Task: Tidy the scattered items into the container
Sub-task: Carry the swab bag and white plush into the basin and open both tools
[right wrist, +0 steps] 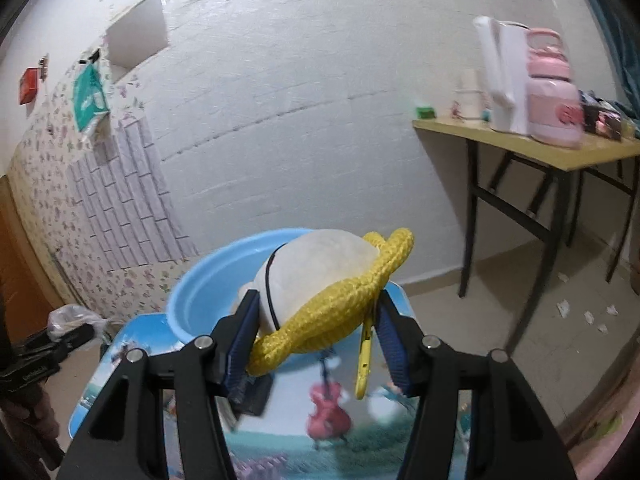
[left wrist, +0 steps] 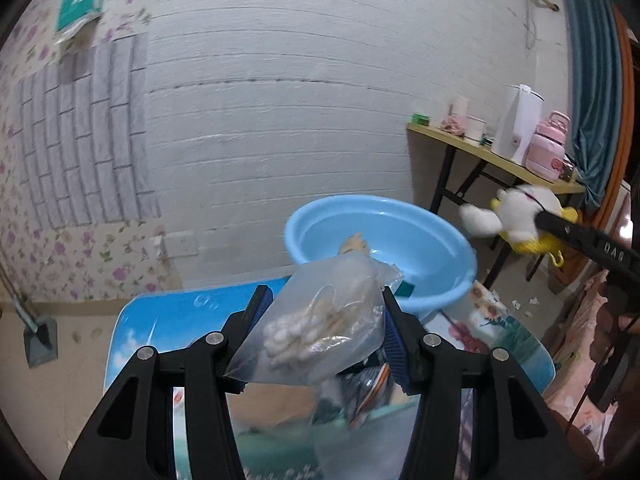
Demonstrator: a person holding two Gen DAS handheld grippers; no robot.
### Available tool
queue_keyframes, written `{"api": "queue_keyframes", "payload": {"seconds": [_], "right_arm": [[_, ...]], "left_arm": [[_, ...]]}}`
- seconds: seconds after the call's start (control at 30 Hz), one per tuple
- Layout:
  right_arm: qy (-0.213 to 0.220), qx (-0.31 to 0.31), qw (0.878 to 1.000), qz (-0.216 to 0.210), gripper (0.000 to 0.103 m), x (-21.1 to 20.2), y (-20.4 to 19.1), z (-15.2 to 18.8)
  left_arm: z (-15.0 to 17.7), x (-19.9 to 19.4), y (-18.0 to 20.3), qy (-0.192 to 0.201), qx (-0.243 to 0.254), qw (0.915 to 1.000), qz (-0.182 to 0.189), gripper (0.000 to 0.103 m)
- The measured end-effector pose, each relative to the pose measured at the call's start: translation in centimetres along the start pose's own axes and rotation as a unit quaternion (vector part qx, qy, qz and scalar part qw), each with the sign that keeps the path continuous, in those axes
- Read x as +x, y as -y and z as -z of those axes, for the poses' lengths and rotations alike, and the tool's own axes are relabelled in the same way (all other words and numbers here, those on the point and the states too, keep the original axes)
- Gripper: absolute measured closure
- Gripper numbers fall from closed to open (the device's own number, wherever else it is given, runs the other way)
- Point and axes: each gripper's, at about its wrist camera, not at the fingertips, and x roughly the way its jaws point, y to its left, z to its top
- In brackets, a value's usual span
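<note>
While the left gripper (left wrist: 324, 332) clamps a cotton-swab bag (left wrist: 320, 332), the right gripper (right wrist: 316, 340) grips a plush toy (right wrist: 320, 280) (no readable labels).

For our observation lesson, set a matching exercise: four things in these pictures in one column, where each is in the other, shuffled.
1. bag of cotton swabs
2. plush toy
3. blue basin
4. pink bottle

a. on the yellow side table
b. held by the left gripper
c. on the picture-printed table
d. held by the right gripper

Pairs: 1-b, 2-d, 3-c, 4-a
</note>
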Motion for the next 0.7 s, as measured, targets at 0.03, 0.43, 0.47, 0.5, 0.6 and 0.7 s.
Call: {"api": "queue_keyframes", "payload": {"seconds": [0.03,0.43,0.47,0.5,0.6,0.7], "right_arm": [[0.011,0.014,1.000,-0.011,0.047,0.2,-0.4,-0.5],[-0.031,0.014,0.998,-0.058,0.047,5.9,-1.1,-1.1],[-0.033,0.018,0.998,-0.058,0.047,6.2,-0.8,-1.1],[-0.036,0.021,0.997,-0.060,0.047,6.4,-0.5,-1.0],[-0.049,0.023,0.996,-0.068,0.047,7.6,0.1,-0.8],[-0.054,0.032,0.995,-0.079,0.046,8.3,0.6,-0.5]], "left_arm": [[-0.6,0.3,0.4,0.005,0.005,1.0000,0.003,0.051],[-3.0,6.2,3.2,-0.015,-0.005,0.9993,0.033,0.051],[-3.0,6.6,3.6,-0.018,0.003,0.9993,0.033,0.051],[-2.9,6.9,3.9,-0.021,0.007,0.9992,0.032,0.051],[-2.6,8.3,4.8,-0.042,0.011,0.9985,0.033,0.050],[-2.4,9.2,5.6,-0.047,0.013,0.9981,0.037,0.050]]}}
